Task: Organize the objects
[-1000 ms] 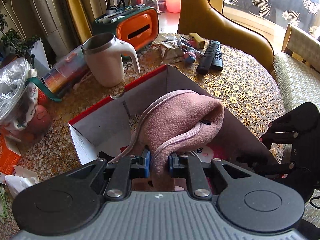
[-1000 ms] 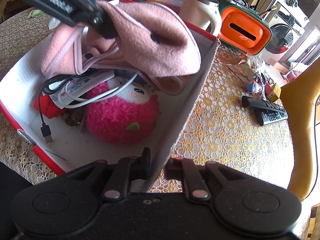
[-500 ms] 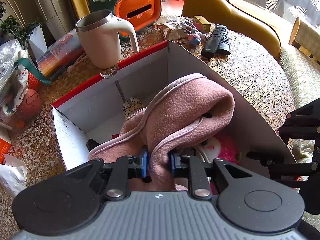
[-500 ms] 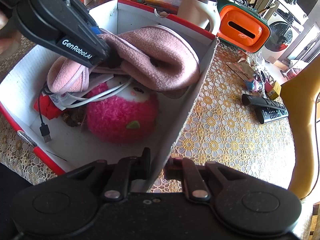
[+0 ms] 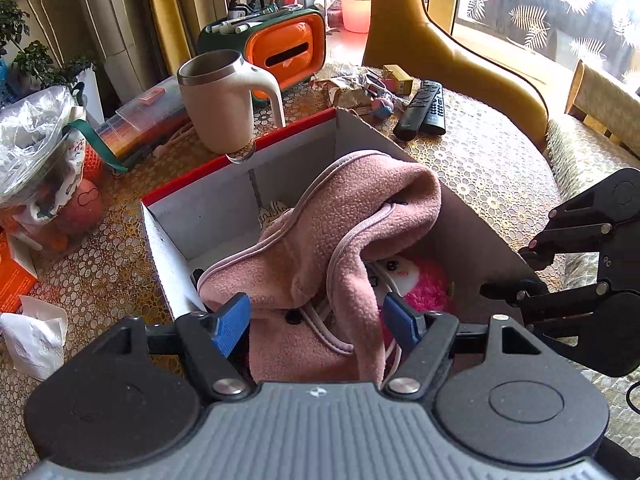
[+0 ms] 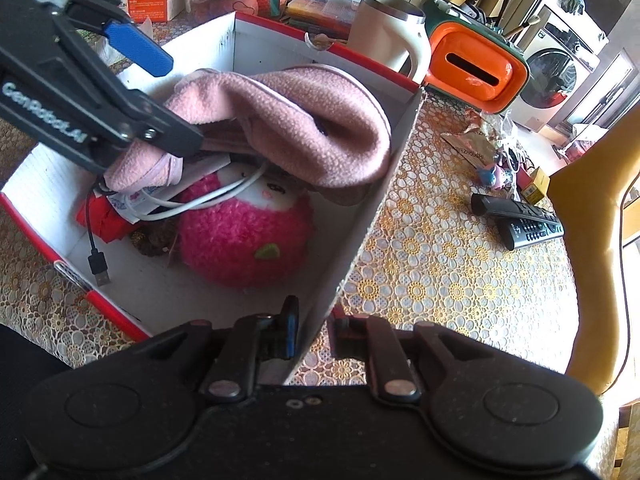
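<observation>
Spread wide, the jaws of the left gripper (image 5: pixel 316 318) stand on either side of a crumpled pink fleece garment (image 5: pixel 340 240) with pale piping, their blue pads clear of the cloth. That garment lies heaped in a white cardboard box with a red rim (image 5: pixel 240 196), straight ahead of the jaws, draped over a bright pink plush toy (image 5: pixel 424 284). Beyond the box, ahead and left of the jaws, a beige steel-lined mug (image 5: pixel 224 108) stands on the lace-patterned worktop (image 5: pixel 472 160), with an orange and green tissue holder (image 5: pixel 280 46) behind it and two black remote controls (image 5: pixel 424 110) ahead to the right. The right gripper (image 5: pixel 508 292) sits at the box's right wall.

From the right wrist view, the jaws of the right gripper (image 6: pixel 314 330) are pressed together on the box's thin cardboard side wall (image 6: pixel 384 184), one finger inside, one outside. Ahead and left of them, inside the box, the plush toy (image 6: pixel 244 236) rests on the floor with a white cable (image 6: pixel 196 202) over it and a black USB plug (image 6: pixel 100 268) nearby. The fleece garment (image 6: pixel 304 124) lies on top, with the left gripper (image 6: pixel 176 108) beside it.
</observation>
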Motion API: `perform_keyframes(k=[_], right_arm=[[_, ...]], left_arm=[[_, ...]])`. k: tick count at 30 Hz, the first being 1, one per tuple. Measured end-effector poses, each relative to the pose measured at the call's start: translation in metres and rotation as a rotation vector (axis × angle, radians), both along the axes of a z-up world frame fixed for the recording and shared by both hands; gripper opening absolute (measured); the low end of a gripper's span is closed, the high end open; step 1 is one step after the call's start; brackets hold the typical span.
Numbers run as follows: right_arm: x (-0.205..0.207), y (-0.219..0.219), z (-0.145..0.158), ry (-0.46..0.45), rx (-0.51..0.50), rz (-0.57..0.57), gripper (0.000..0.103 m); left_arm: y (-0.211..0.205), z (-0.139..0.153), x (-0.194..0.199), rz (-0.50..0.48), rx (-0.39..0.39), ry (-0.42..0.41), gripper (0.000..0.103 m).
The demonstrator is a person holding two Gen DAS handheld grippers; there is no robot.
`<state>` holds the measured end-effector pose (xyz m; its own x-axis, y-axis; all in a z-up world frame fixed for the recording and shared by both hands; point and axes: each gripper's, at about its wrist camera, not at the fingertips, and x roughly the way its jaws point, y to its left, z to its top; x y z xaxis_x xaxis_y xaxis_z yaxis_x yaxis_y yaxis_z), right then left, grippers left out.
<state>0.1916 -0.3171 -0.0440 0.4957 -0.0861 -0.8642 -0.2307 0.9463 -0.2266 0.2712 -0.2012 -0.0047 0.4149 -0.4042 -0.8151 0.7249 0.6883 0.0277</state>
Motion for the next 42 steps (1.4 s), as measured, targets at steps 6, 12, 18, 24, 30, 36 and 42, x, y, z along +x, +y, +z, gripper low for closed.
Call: perform_keyframes(k=[6,12,18,24,30,36,42], right_arm=[[-0.016,-0.001,0.023,-0.055,0.028,-0.006,0.015],[-0.037,-0.003,0.052,-0.141,0.097,-0.022,0.017],[-0.057,-0.005,0.075,-0.235,0.196,-0.033,0.024],[-0.077,-0.001,0.085,-0.297,0.259,-0.041,0.033],[-0.097,0.002,0.093,-0.372,0.304,-0.033,0.044],[-0.115,0.004,0.097,-0.438,0.330,-0.026,0.057],[-0.124,0.005,0.099,-0.467,0.360,-0.026,0.064]], left_arm=[[0.017,0.019,-0.021,0.003,-0.069,-0.022,0.073],[0.033,0.037,-0.044,0.018,-0.132,-0.049,0.073],[0.048,0.052,-0.073,0.050,-0.188,-0.100,0.073],[0.059,0.061,-0.101,0.080,-0.235,-0.136,0.079],[0.072,0.063,-0.122,0.133,-0.289,-0.187,0.082],[0.085,0.059,-0.134,0.189,-0.341,-0.190,0.082],[0.092,0.054,-0.148,0.208,-0.368,-0.188,0.088]])
